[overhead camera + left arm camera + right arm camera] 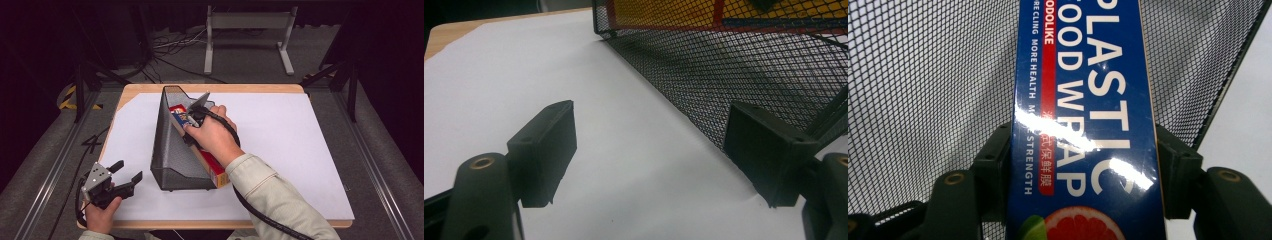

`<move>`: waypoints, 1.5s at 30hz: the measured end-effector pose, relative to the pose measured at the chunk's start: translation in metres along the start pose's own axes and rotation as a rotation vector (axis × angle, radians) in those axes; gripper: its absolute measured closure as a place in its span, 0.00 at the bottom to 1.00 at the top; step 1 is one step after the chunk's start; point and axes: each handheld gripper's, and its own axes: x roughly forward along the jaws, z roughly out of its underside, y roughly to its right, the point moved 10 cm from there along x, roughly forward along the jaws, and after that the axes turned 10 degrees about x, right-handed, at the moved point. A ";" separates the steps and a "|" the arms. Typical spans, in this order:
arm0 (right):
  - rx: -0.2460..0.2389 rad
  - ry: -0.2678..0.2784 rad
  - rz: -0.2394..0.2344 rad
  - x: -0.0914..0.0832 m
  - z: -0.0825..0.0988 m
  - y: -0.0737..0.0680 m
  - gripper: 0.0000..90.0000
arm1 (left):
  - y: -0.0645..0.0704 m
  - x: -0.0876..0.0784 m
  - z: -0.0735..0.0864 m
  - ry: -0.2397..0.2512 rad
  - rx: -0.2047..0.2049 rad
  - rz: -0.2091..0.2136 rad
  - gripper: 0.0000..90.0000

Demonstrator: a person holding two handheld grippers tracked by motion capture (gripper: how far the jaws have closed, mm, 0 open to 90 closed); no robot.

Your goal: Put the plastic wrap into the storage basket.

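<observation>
A wooden table (295, 89) covered by a large white sheet (280, 145) sits in a dark room, seen from above.

On the sheet, left of centre, stands a black wire-mesh file holder (172, 150), tall at its far end and sloping down toward the person. In the left gripper view its mesh wall (734, 85) rises just beyond the jaws, with yellow, red and blue packaging visible through it.

A long, narrow box of plastic wrap (212, 167) lies inside the holder along its right side, its near end jutting out of the low front. In the right gripper view the box (1083, 115) is dark blue with white lettering reading "PLASTIC FOOD WRAP" and a grapefruit slice, backed by mesh.

The person's right hand (215, 137), in a pale sleeve, reaches over the holder with the right gripper (192, 117). Its two black jaws sit against either long side of the box, clamping it across its width.

The left hand (102, 212) rests near the table's front left corner holding the left gripper (127, 172). Its jaws stand wide apart with nothing between them, just beside the holder, above bare white sheet.
</observation>
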 end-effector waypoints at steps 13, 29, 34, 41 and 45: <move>-0.084 0.016 0.021 0.010 -0.002 -0.002 0.41 | 0.001 0.000 0.000 0.000 0.002 0.001 0.24; -0.084 0.089 -0.033 0.001 -0.008 0.001 0.24 | 0.001 0.002 0.001 -0.008 0.001 0.007 0.24; -0.096 0.119 -0.041 -0.007 -0.010 0.000 0.23 | 0.001 0.002 0.001 -0.007 0.000 0.006 0.24; -0.122 0.209 -0.087 -0.029 -0.016 -0.003 0.22 | 0.000 0.002 0.001 -0.006 -0.003 0.003 0.24; -0.159 0.271 -0.129 -0.040 -0.017 -0.007 0.23 | 0.000 0.002 0.001 -0.007 -0.001 0.004 0.24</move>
